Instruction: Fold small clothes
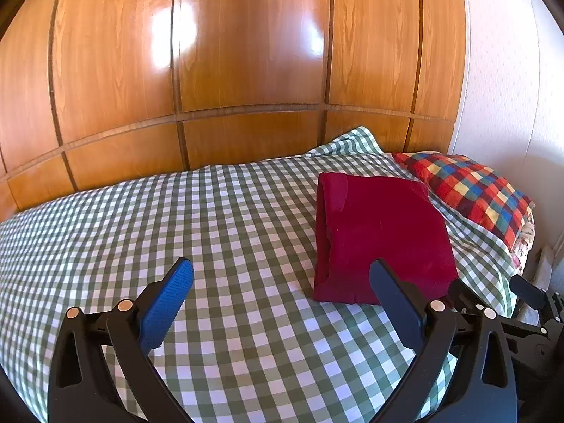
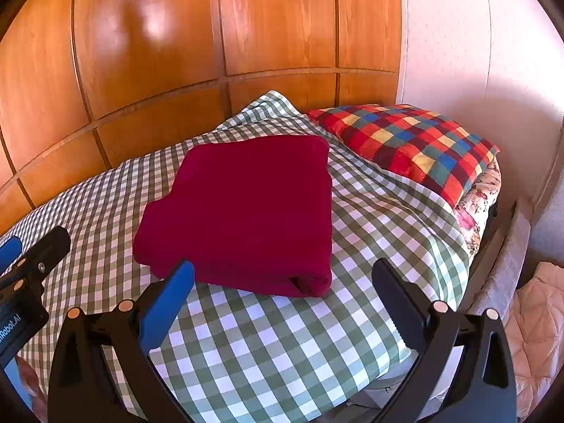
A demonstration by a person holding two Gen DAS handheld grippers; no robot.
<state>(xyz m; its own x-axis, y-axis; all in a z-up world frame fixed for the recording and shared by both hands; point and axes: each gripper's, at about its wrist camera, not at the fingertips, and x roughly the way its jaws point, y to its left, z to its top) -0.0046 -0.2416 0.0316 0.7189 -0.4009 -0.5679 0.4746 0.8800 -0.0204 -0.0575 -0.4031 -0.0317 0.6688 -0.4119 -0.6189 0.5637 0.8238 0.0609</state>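
A dark red garment (image 1: 380,239) lies folded into a compact rectangle on the green-and-white checked bedspread (image 1: 211,232). In the right wrist view the red garment (image 2: 246,208) sits just beyond my fingers. My left gripper (image 1: 282,271) is open and empty, held above the bedspread to the left of the garment. My right gripper (image 2: 282,271) is open and empty, just in front of the garment's near edge. The right gripper shows at the right edge of the left wrist view (image 1: 528,303); the left gripper shows at the left edge of the right wrist view (image 2: 31,257).
A multicoloured checked pillow (image 2: 412,144) lies at the head of the bed, right of the garment, on a floral one (image 2: 476,208). A glossy wooden wardrobe (image 1: 229,63) stands behind the bed. A white wall (image 2: 458,53) is at the right. The bed's near edge drops off at the lower right (image 2: 405,363).
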